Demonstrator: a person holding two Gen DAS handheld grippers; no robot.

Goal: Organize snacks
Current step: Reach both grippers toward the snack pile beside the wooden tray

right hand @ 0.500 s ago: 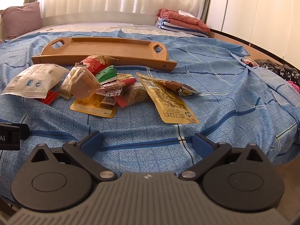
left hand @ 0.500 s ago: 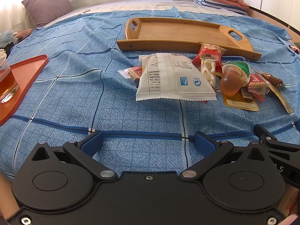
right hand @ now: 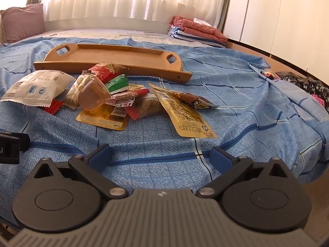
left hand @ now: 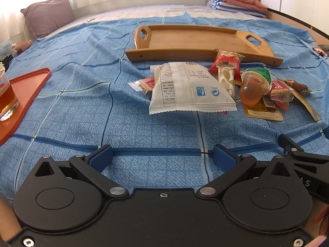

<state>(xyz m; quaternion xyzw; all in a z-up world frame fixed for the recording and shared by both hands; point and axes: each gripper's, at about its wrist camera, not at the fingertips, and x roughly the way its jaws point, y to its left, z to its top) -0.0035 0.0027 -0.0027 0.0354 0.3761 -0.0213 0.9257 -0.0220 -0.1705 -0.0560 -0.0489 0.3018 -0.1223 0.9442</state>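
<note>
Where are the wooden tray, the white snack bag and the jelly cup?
wooden tray [left hand: 193,41], left wrist view, bare floor of the tray.
white snack bag [left hand: 185,88], left wrist view, middle of its printed back.
jelly cup [left hand: 251,89], left wrist view, clear side wall, cup lying tipped over.

left claw [left hand: 162,156]: spread, empty | white packet [left hand: 190,88]: before wooden tray [left hand: 197,39]

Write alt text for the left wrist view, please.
Open left gripper hovers empty above a blue checked bedsheet, facing a pile of snack packets led by a white pouch. An empty wooden tray lies behind; an orange tray holding a glass of tea sits left.
</note>
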